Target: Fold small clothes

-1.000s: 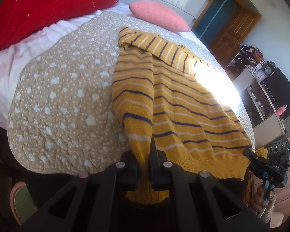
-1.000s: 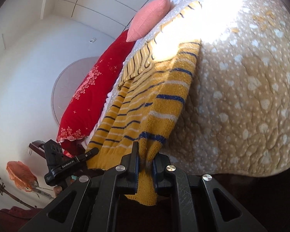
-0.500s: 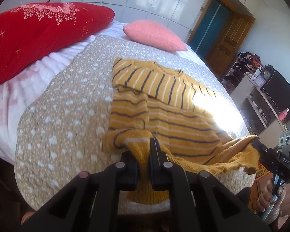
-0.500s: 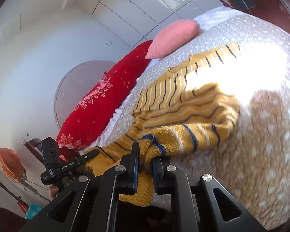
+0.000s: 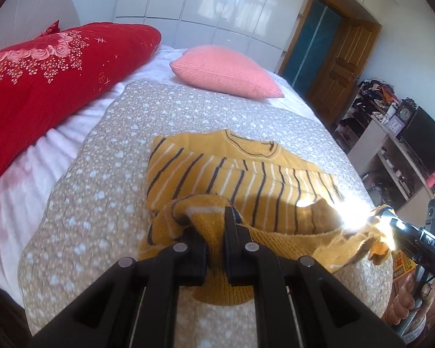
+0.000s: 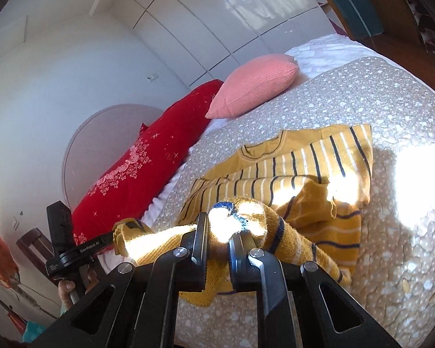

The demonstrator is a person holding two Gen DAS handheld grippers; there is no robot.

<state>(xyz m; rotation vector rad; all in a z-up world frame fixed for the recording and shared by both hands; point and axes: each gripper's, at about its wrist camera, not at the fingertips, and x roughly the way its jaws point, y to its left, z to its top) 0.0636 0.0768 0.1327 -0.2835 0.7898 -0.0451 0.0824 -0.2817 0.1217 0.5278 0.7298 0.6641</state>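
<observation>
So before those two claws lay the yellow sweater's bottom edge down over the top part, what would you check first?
1. Left gripper shut on the sweater hem: ok.
2. Right gripper shut on the other hem corner: ok.
3. Hem held taut between the two: not ok, it sags and bunches in the middle.
4. Upper part with the neckline lying flat on the quilt: ok.
5. Landing area free of other things: ok, the pink pillow and red pillow lie well beyond it.
6. Hem square with the shoulders: cannot tell, sun glare hides the right side.
</observation>
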